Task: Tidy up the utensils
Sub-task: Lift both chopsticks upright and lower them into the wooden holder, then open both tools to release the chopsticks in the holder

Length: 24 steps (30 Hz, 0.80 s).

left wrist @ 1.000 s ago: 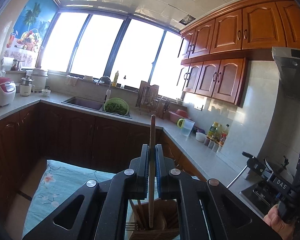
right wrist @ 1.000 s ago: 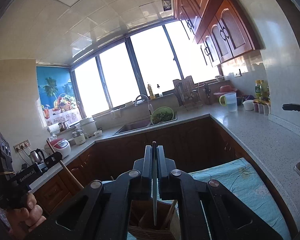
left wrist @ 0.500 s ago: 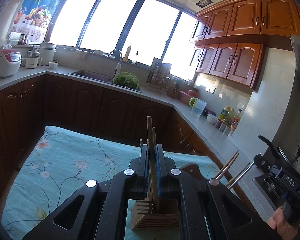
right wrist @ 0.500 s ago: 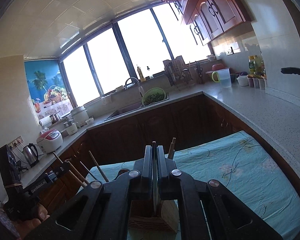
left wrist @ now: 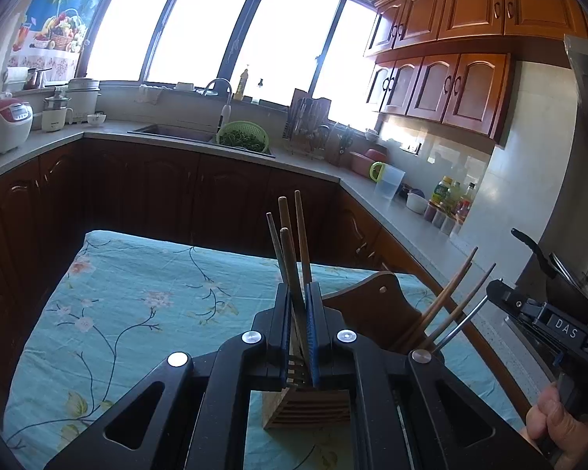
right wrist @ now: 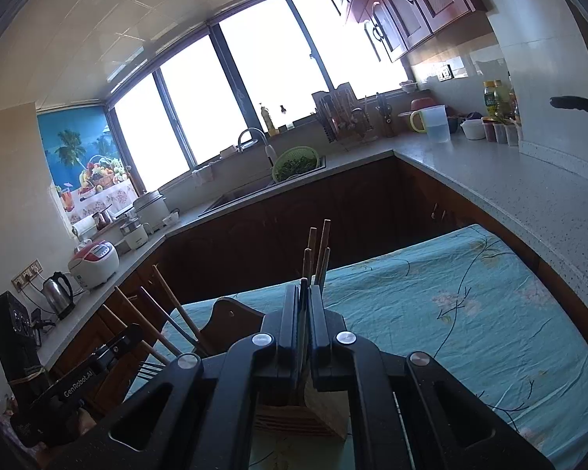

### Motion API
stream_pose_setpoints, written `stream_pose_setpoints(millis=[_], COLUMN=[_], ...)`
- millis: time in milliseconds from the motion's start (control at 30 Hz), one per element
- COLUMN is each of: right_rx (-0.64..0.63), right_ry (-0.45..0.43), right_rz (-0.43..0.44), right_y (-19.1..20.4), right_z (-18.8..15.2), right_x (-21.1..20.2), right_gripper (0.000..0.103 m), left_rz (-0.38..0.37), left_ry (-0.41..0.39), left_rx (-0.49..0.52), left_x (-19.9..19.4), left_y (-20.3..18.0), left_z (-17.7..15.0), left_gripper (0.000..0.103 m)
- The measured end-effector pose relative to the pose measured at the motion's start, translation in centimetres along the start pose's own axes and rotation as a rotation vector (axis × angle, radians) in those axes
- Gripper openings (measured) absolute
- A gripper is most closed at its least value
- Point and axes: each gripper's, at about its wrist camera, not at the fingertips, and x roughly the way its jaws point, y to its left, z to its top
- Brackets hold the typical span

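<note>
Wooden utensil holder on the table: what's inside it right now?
In the wooden holder, several wooden chopsticks stand upright, others lean right, and fork tines show. The left tool covers the compartments and lower ends.

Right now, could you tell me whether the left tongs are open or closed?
Closed. The left tongs pinch a wooden utensil handle, no gap showing at the pads, above the wooden utensil holder.

Both wrist cameras look forward and slightly down along their fingers, close above the wooden holder [left wrist: 307,407] (seen from opposite sides); both share the floral tablecloth [right wrist: 470,313], sink [left wrist: 168,131], windows.
</note>
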Motion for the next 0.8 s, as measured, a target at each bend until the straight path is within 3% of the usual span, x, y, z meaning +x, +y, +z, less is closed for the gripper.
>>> stream_pose_setpoints(millis=[233, 333, 433, 500, 567, 633, 733, 800], right_rx=[0.007, 0.013, 0.039, 0.051, 0.060, 0.066, 0.075, 0.072], right_ry=[0.001, 0.005, 0.005, -0.003, -0.014, -0.025, -0.041, -0.061], right_rz=[0.004, 0.006, 0.022, 0.029, 0.037, 0.051, 0.068, 0.062], right_y=[-0.1, -0.1, -0.4, -0.7, -0.8, -0.9, -0.8, -0.8], right_z=[0.1, 0.1, 0.2, 0.3, 0.4, 0.4, -0.1, -0.8], right_x=[0.0, -0.1, -0.4, -0.9, -1.4, -2.1, -3.3, -4.3], right_gripper=[0.005, 0.010, 0.012, 0.025, 0.049, 0.053, 0.076, 0.081], left_rz=[0.003, 0.009, 0.012, 0.012, 0.014, 0.020, 0.052, 0.078], left_ry=[0.015, 0.033, 0.022, 0.005, 0.003, -0.005, -0.015, -0.002], left_rx=[0.007, 0.008, -0.009, -0.017, -0.021, -0.031, -0.047, -0.061], left_x=[0.1, 0.2, -0.4, -1.1, -1.7, -2.5, -3.7, -4.4], left_y=[0.0, -0.1, 0.0, 0.0, 0.0, 0.2, 0.6, 1.1], left_z=[-0.4, -0.7, -0.4, -0.4, -0.4, -0.8, -2.1, -3.2], left_gripper=[0.006, 0.008, 0.022, 0.029, 0.034, 0.045, 0.060, 0.073])
